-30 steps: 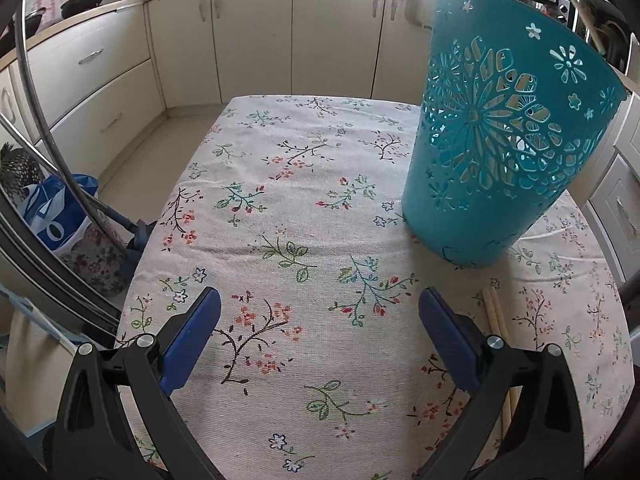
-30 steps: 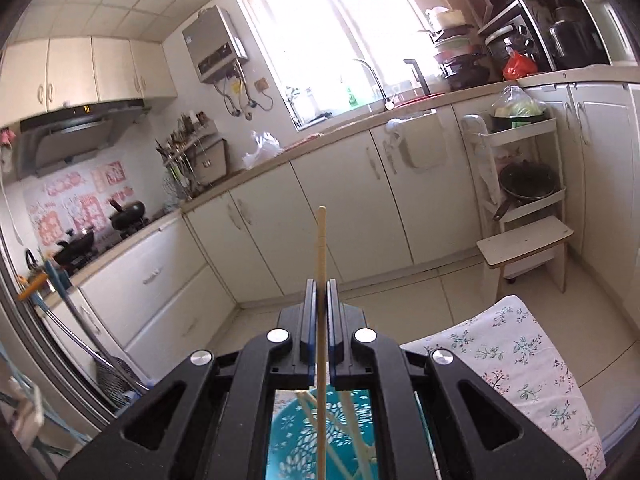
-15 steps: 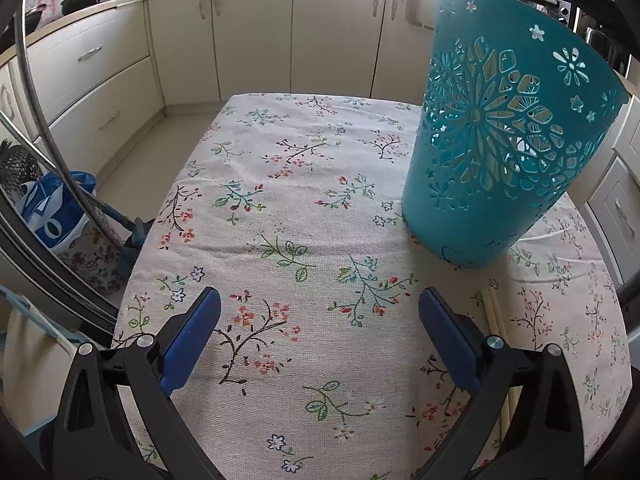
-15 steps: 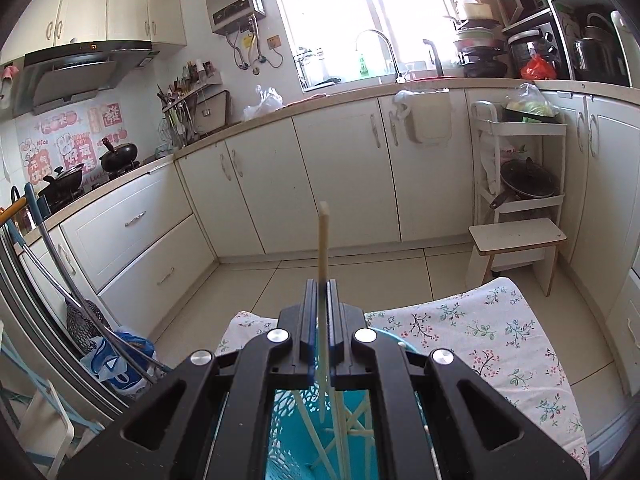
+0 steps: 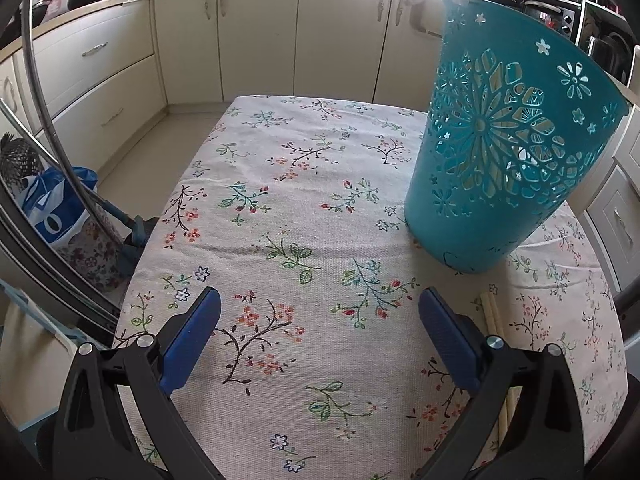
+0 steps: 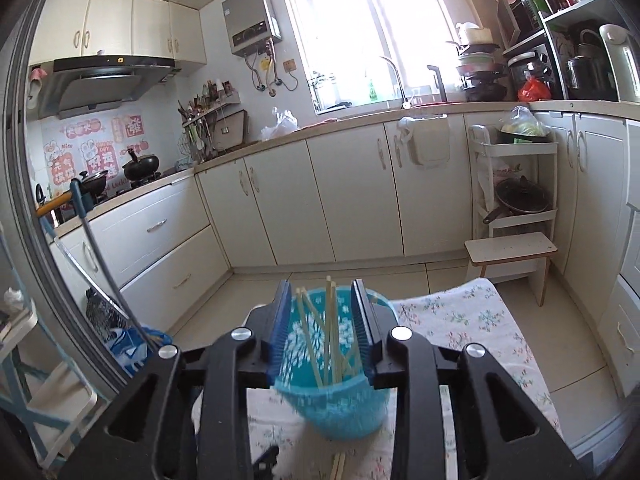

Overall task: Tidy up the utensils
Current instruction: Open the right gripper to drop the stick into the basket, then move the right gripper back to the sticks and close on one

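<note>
The left claw (image 5: 320, 334) hangs low over the flowered bench (image 5: 280, 208), jaws spread wide and holding nothing; it seems parked there to stay out of the way while keeping the work in sight. Ahead of it and to its right stands the teal basket (image 5: 508, 152), upright on the cloth. Just beside its right finger lie two pale chopsticks (image 5: 493, 320), still flat on the bench, likely next to be collected.

The right claw (image 6: 325, 328) sits above the basket (image 6: 332, 408), looking down into its mouth, jaws parted part-way with nothing between them. Several chopsticks (image 6: 330, 332) stand leaning inside the basket, directly ahead of the claw, where utensils belong.

Half a second ago this claw was pinched tight on a single upright chopstick; now it has let go, and that stick apparently stands in the basket. The left claw has barely shifted.
</note>
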A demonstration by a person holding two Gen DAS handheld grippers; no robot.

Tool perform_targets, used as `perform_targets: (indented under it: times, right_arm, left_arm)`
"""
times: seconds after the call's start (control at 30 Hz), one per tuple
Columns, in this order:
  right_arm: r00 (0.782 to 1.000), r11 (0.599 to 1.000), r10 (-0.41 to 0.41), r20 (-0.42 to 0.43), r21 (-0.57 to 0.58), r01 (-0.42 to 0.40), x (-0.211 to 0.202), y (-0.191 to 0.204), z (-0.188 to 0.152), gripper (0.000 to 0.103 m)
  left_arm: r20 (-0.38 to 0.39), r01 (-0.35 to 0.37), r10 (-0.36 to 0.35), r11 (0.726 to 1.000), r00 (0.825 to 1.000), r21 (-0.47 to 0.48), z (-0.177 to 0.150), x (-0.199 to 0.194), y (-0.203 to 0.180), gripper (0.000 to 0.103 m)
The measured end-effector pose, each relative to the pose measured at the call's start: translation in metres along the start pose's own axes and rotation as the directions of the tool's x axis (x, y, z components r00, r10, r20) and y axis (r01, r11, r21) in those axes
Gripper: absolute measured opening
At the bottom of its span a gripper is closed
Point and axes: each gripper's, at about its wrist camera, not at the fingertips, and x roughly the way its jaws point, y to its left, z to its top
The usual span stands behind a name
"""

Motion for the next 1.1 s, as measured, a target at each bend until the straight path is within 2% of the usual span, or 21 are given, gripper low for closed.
perform_targets:
  times: [0.07,0.17,0.23,0.27,0.37,0.77,1.0,1.1]
  right_arm:
    - [0.999,1.000,0.003,-0.047,-0.015,-0.004,-0.009,0.003,-0.021,0.031]
    - [0.986,0.999,-0.001,-0.169,-0.042,-0.006,-0.007,0.007,-0.059,0.031]
    - [0.960,0.996,-0.018,-0.280,-0.084,-0.006,0.003,0.010,-0.093,0.026]
    - [0.943,0.996,-0.018,-0.333,-0.089,-0.013,0.008,0.009,-0.108,0.021]
    - [0.909,0.995,-0.034,-0.415,-0.100,-0.009,0.022,0.008,-0.133,0.018]
    - [0.860,0.992,-0.091,-0.502,-0.121,0.034,0.056,0.001,-0.163,0.017]
    - [0.860,0.991,-0.097,-0.501,-0.128,0.038,0.060,-0.002,-0.164,0.017]
    - [0.852,0.991,-0.104,-0.514,-0.128,0.044,0.059,-0.006,-0.166,0.014]
  left_arm:
    - [0.001,0.000,0.000,1.000,1.000,-0.002,0.000,0.000,0.000,0.095]
    - [0.005,-0.001,0.001,1.000,1.000,-0.008,-0.001,-0.002,0.001,0.095]
    - [0.007,0.000,0.000,1.000,1.000,-0.011,-0.001,-0.002,0.002,0.095]
    - [0.008,0.000,0.000,1.000,1.000,-0.014,-0.001,-0.002,0.002,0.095]
    - [0.008,0.001,-0.001,1.000,1.000,-0.019,-0.001,-0.002,0.003,0.095]
    - [0.005,0.000,0.000,1.000,1.000,-0.017,0.000,-0.001,0.003,0.095]
    - [0.005,0.000,0.000,1.000,1.000,-0.019,0.000,-0.001,0.003,0.095]
    - [0.004,0.000,0.000,1.000,1.000,-0.018,0.000,0.000,0.003,0.095]
